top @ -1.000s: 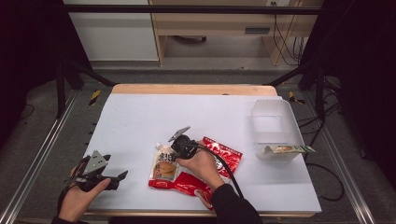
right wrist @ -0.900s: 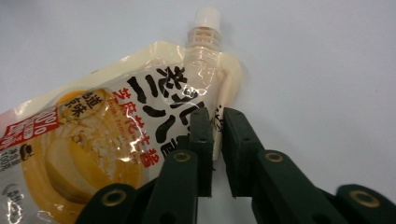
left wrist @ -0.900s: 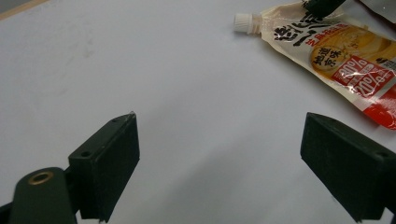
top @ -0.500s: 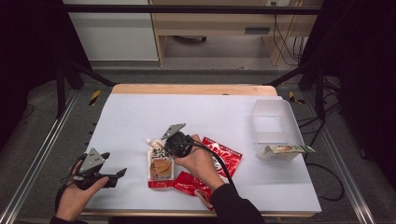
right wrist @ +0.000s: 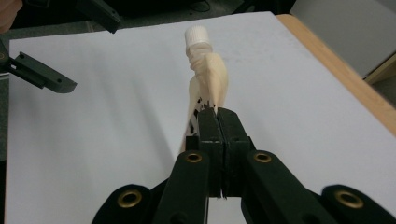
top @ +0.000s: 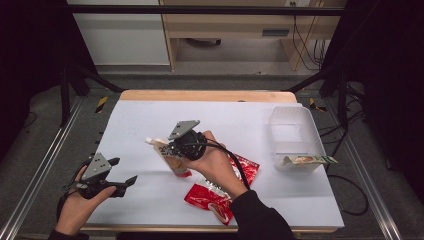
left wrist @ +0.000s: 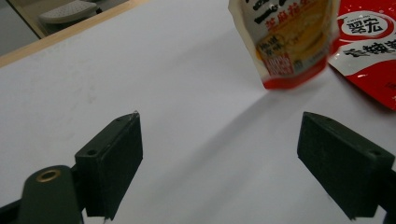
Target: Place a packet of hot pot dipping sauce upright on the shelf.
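Note:
My right gripper [top: 172, 148] is shut on a cream spouted sauce pouch [top: 169, 158] with a white cap and holds it lifted above the white table top; the right gripper view shows the pouch [right wrist: 208, 81] edge-on between the closed jaws [right wrist: 217, 114]. Two red sauce packets [top: 215, 195] lie under and beside the right hand. My left gripper [top: 120, 181] stands open near the table's front left, nothing between its jaws. Past those jaws [left wrist: 219, 161], the left gripper view has the hanging pouch [left wrist: 287, 39] and a red packet [left wrist: 369, 51].
A clear plastic bin [top: 295, 140] stands at the right side of the table, with a greenish packet [top: 307, 160] lying across its near rim. The wooden table edge [top: 205, 95] runs along the back. Metal frame rails flank the table.
The right gripper has lifted the pouch off the red packets and carried it left and up. The left gripper has drifted slightly right, still open.

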`<action>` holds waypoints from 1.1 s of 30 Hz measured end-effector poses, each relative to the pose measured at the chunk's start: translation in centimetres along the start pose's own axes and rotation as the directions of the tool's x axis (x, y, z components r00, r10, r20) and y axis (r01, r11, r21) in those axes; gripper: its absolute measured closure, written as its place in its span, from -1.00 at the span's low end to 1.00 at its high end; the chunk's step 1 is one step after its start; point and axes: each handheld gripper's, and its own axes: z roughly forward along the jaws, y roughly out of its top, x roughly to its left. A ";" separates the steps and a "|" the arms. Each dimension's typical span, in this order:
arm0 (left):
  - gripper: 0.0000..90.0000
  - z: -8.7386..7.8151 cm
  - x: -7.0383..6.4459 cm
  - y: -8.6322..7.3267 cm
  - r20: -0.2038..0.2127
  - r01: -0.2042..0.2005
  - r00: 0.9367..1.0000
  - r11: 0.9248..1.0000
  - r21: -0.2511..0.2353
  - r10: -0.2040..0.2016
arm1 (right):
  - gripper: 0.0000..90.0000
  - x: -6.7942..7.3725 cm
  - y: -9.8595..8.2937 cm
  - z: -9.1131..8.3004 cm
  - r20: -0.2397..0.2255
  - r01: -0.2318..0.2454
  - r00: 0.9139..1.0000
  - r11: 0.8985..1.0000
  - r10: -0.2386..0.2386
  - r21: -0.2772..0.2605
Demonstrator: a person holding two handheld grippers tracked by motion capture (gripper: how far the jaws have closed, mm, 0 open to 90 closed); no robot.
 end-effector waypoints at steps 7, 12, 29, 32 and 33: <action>-0.68 0.5 -0.3 2.7 0.044 -0.039 0.998 0.999 -0.007 0.039 | 1.00 -1.5 0.2 -2.2 0.026 0.014 1.000 1.000 -0.014 -0.007; -0.68 1.3 -0.6 4.8 0.079 -0.075 0.994 0.997 0.002 0.075 | 1.00 -1.5 -0.3 -3.6 0.007 0.022 1.000 1.000 -0.022 -0.013; -0.63 2.0 -1.6 8.9 0.163 -0.120 0.979 0.993 -0.017 0.121 | 1.00 -1.7 -0.9 -6.1 -0.013 0.037 0.999 0.999 -0.037 -0.039; -0.63 2.3 -1.7 9.3 0.171 -0.133 0.976 0.991 -0.010 0.133 | 1.00 -1.6 -0.8 -6.2 -0.019 0.041 0.999 0.998 -0.042 -0.044; -0.62 2.3 -1.8 9.4 0.172 -0.136 0.976 0.991 -0.008 0.136 | 1.00 -1.5 -0.8 -6.2 -0.023 0.046 0.999 0.998 -0.047 -0.045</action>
